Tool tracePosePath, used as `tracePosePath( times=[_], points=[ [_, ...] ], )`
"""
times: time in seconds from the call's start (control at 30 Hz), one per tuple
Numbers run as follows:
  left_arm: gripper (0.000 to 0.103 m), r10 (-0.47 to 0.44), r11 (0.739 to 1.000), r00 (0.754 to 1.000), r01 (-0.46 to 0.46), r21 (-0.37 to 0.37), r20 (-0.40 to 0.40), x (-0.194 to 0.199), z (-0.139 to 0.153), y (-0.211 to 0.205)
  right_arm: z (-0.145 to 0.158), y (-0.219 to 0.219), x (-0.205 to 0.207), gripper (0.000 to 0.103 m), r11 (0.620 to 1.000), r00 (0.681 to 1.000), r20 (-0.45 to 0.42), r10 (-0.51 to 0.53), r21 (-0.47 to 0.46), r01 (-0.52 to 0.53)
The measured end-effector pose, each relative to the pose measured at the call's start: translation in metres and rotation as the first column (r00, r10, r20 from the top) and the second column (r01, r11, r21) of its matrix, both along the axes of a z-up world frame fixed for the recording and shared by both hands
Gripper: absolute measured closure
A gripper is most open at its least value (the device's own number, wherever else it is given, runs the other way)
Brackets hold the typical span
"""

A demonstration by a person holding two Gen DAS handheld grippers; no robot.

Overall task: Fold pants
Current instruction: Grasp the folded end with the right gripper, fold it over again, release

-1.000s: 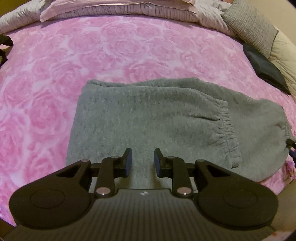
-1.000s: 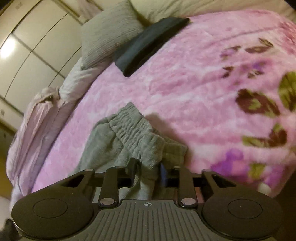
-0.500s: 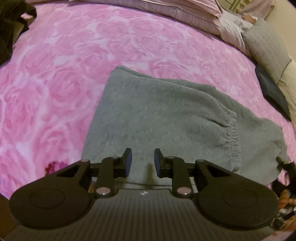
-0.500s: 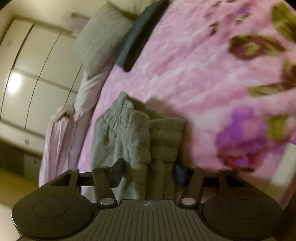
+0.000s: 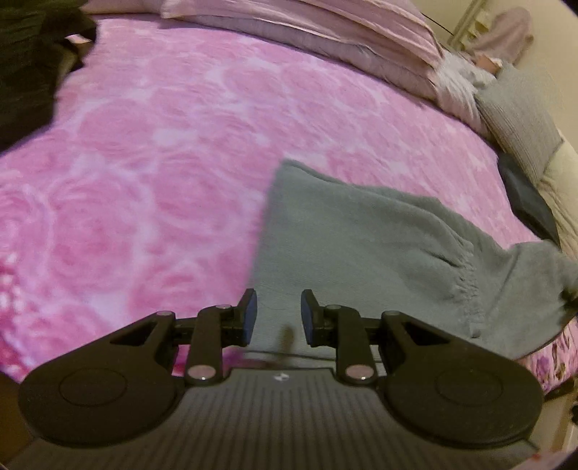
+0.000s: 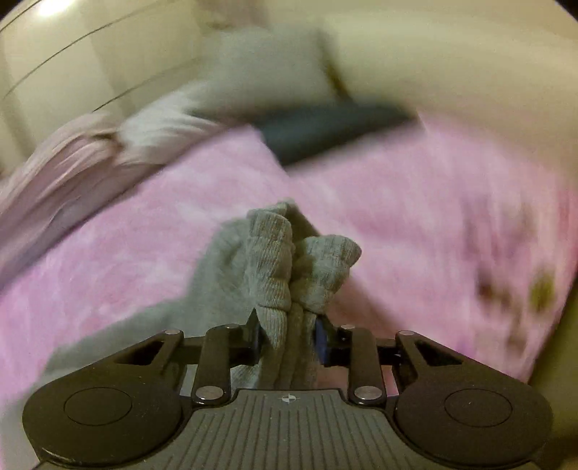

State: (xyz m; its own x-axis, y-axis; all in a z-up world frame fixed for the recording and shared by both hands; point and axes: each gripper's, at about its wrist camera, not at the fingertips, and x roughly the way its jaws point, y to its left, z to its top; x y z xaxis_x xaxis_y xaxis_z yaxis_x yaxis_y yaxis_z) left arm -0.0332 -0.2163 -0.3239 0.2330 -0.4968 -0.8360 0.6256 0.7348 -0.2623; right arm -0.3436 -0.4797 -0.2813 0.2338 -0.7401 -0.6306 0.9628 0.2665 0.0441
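The grey pants lie folded on the pink rose-print blanket that covers the bed. In the left wrist view they spread from near the middle of the blanket toward its right edge, with a gathered elastic band running across them well to the right of the left gripper.

The left gripper hangs over the near edge of the pants. Its jaws stand a little apart and released, with grey cloth showing in the gap below them but nothing pinched between the pads.

The right gripper is clenched on a bunched part of the pants. Its jaws have just been closing, and the ribbed band of the pants is between them, rising above the jaws in two rounded folds. The rest of the cloth trails down and left from there onto the blanket. This view is blurred.

Beyond the pants, at the far side of the blanket, lie pale pink striped pillows. A grey cushion sits to their right, and a dark flat pad lies just beside the cushion at the blanket's right edge. A dark heap sits at the blanket's far left corner; what it is cannot be told.
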Motion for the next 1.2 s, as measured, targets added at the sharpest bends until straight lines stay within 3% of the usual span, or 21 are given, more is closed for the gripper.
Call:
tracePosePath(
  times=[0.07,0.13,0.17,0.27,0.37,0.4,0.47,0.5,0.57,0.7,0.73,0.77,0.8,0.87,0.9,0.93,1.03,1.07,1.13,1.17,1.2],
  points=[
    [0.083,0.039,0.999,0.999,-0.039,-0.003,-0.006,0.010,0.004,0.024,0.027,0.028,0.051,0.079,0.979,0.982,-0.125,0.138,-0.133,-0.155],
    [0.083,0.075,0.997,0.997,-0.075,-0.006,-0.015,0.018,0.006,0.047,0.042,0.071,0.106,0.079,0.902,0.922,-0.257,0.291,-0.247,-0.353],
    [0.083,0.096,0.995,0.995,-0.096,-0.003,-0.022,0.022,0.007,0.060,0.043,0.093,0.130,0.079,0.845,0.875,-0.324,0.360,-0.285,-0.453],
    [0.083,0.140,0.990,0.989,-0.140,0.004,-0.045,0.029,0.006,0.091,0.017,0.170,0.194,0.079,0.611,0.668,-0.533,0.519,-0.315,-0.727],
    [0.083,0.173,0.985,0.983,-0.172,0.018,-0.069,0.033,0.000,0.115,-0.048,0.237,0.236,0.079,0.400,0.418,-0.667,0.617,-0.192,-0.896],
    [0.083,0.180,0.984,0.981,-0.179,0.021,-0.075,0.034,-0.002,0.121,-0.080,0.257,0.246,0.079,0.343,0.315,-0.713,0.627,-0.111,-0.933],
    [0.083,0.188,0.982,0.978,-0.187,0.023,-0.086,0.035,-0.006,0.131,-0.128,0.279,0.253,0.079,0.293,0.204,-0.764,0.613,-0.020,-0.956],
    [0.083,0.191,0.982,0.978,-0.189,0.023,-0.089,0.034,-0.008,0.136,-0.144,0.284,0.253,0.079,0.290,0.180,-0.783,0.596,0.001,-0.957],
    [0.083,0.190,0.982,0.977,-0.189,0.020,-0.093,0.033,-0.011,0.147,-0.147,0.284,0.252,0.079,0.305,0.205,-0.792,0.574,-0.025,-0.952],
    [0.083,0.213,0.977,0.970,-0.210,0.033,-0.116,0.028,-0.022,0.162,-0.121,0.289,0.253,0.079,0.356,0.318,-0.764,0.562,-0.123,-0.926],
    [0.083,0.219,0.976,0.967,-0.217,0.033,-0.128,0.028,-0.025,0.164,-0.122,0.289,0.256,0.077,0.371,0.327,-0.744,0.582,-0.115,-0.922],
    [0.083,0.224,0.975,0.964,-0.222,0.033,-0.141,0.026,-0.028,0.164,-0.130,0.285,0.261,0.066,0.381,0.311,-0.719,0.622,-0.070,-0.922],
    [0.083,0.223,0.975,0.963,-0.221,0.033,-0.151,0.026,-0.030,0.163,-0.143,0.284,0.266,0.062,0.369,0.258,-0.705,0.660,0.004,-0.930],
    [0.083,0.204,0.979,0.965,-0.201,0.038,-0.164,0.022,-0.030,0.158,-0.162,0.293,0.270,0.061,0.316,0.167,-0.791,0.589,0.036,-0.948],
    [0.083,0.187,0.982,0.969,-0.184,0.035,-0.161,0.021,-0.028,0.155,-0.161,0.296,0.269,0.060,0.285,0.140,-0.814,0.564,0.032,-0.958],
    [0.083,0.167,0.986,0.974,-0.164,0.030,-0.152,0.019,-0.026,0.151,-0.152,0.295,0.267,0.056,0.287,0.146,-0.798,0.585,0.036,-0.957],
    [0.083,0.125,0.992,0.982,-0.119,0.050,-0.139,0.014,-0.023,0.138,-0.111,0.287,0.250,0.030,0.315,0.221,-0.669,0.709,0.020,-0.949],
    [0.083,0.112,0.993,0.984,-0.105,0.056,-0.140,0.013,-0.022,0.133,-0.098,0.287,0.236,0.029,0.333,0.260,-0.621,0.740,0.002,-0.943],
    [0.083,0.082,0.996,0.987,-0.076,0.049,-0.135,0.011,-0.016,0.122,-0.078,0.273,0.218,0.029,0.427,0.362,-0.497,0.788,0.018,-0.904],
    [0.083,0.063,0.997,0.989,-0.058,0.044,-0.132,0.011,-0.013,0.116,-0.070,0.259,0.209,0.030,0.489,0.431,-0.425,0.796,0.032,-0.872],
    [0.083,0.044,0.998,0.991,-0.039,0.041,-0.126,0.009,-0.009,0.109,-0.062,0.239,0.199,0.031,0.575,0.530,-0.331,0.781,0.049,-0.817]
  ],
)
